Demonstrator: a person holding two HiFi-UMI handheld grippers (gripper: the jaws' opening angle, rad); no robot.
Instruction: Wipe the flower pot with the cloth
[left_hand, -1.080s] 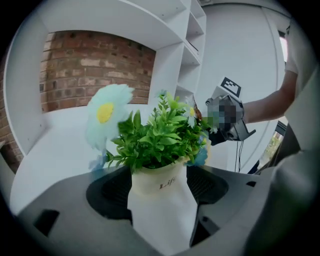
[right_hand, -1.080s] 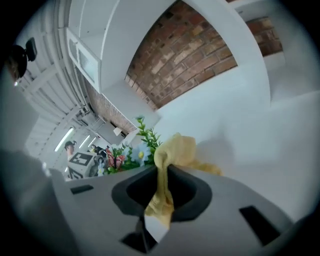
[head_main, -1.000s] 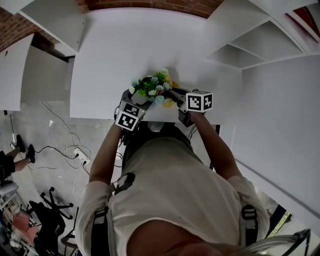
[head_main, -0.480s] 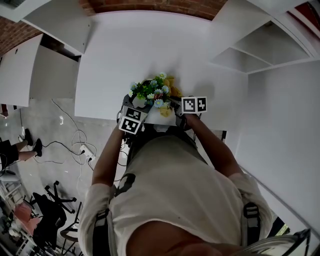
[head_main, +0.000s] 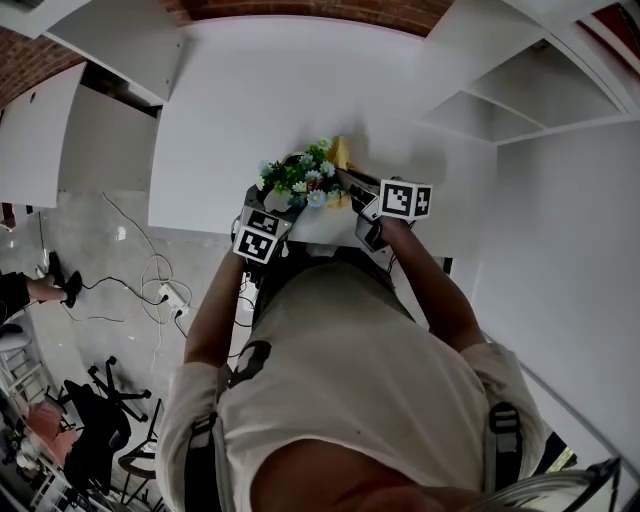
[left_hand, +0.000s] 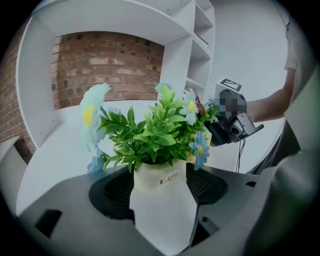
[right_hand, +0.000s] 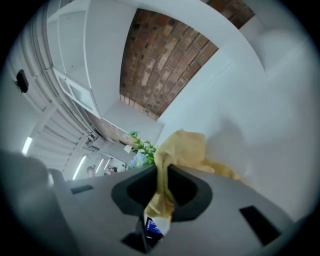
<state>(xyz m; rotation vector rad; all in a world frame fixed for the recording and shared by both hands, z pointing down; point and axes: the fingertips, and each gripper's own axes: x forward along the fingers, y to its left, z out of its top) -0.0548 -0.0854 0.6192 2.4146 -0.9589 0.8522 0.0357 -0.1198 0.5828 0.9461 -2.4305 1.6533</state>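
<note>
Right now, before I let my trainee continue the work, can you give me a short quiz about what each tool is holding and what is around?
1. True or false: the left tool is shut on the flower pot.
2. What does the right tool hold? A. a sponge B. a yellow cloth C. nothing
3. Fill the gap: the wall behind the white table is made of ____.

Key: 1 true; 2 B; 3 brick.
</note>
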